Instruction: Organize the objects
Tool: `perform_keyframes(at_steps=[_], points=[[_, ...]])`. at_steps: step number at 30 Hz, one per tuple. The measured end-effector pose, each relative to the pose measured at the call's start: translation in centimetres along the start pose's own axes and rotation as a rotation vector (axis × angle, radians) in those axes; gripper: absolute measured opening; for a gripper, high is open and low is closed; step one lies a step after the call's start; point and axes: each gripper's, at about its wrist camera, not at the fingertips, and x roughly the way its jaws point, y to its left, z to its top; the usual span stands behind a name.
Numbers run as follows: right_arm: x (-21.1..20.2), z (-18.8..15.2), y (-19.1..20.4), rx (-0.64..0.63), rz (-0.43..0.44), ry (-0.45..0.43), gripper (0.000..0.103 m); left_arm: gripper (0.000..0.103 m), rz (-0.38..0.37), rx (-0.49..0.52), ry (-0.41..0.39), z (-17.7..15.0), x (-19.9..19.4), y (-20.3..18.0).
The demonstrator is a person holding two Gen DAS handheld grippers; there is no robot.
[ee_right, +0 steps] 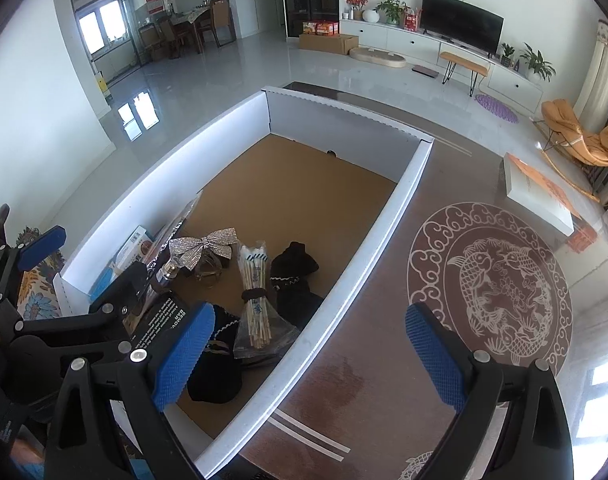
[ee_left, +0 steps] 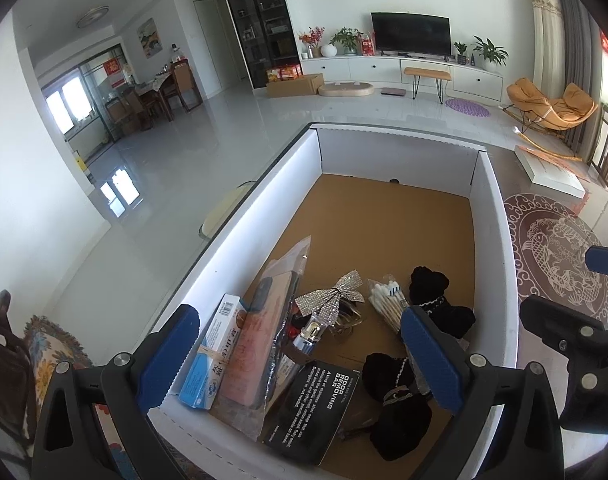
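Note:
A white box (ee_left: 287, 184) with a brown cardboard floor holds the objects at its near end. Among them are a blue-and-white carton (ee_left: 211, 360), a pink packet (ee_left: 255, 344), a rhinestone bow (ee_left: 332, 300), a cotton swab bundle (ee_left: 388, 304), a black "odor removing bar" box (ee_left: 316, 408) and two black pouches (ee_left: 436, 300). My left gripper (ee_left: 299, 360) hangs open above them, holding nothing. My right gripper (ee_right: 310, 354) is open over the box's right wall (ee_right: 364, 240), with its left pad above a black pouch (ee_right: 215, 364). The bow (ee_right: 203, 250) and swabs (ee_right: 255, 296) also show in the right wrist view.
The box sits on a brown table with a white fish medallion (ee_right: 492, 280). A white and orange book (ee_right: 540, 196) lies at the table's far right. A patterned cushion (ee_left: 51, 348) is at the left. The far half of the box floor (ee_left: 392, 216) is bare.

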Motion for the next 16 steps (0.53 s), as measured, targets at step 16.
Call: perform_keyframes(at_steps=[16], points=[[0.7,-0.7,0.7,0.016,0.013,0.011,0.097,0.103,-0.033,-0.089,-0.032,-0.4,-0.5,2.0]])
